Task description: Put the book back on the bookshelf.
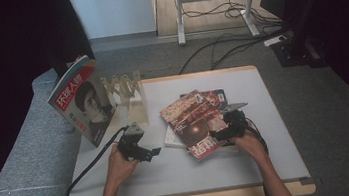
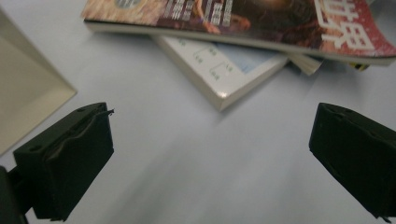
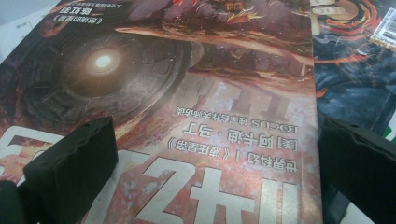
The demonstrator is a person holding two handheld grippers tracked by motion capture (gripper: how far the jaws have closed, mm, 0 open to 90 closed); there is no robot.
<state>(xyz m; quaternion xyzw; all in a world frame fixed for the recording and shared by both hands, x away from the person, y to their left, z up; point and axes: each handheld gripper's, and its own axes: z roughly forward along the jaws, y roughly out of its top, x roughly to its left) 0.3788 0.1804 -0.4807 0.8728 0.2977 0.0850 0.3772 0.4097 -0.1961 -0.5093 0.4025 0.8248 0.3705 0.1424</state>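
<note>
Overhead forward-down view; 2 close gripper views, shared magazine.

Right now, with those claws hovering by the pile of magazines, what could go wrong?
The red magazine lies askew on the pile, overhanging the white book; lifting it by one edge could drag the others along. The right gripper, jaws open over its glossy cover, might slip or crease it. The magazine leaning in the rack might topple if bumped.
</note>
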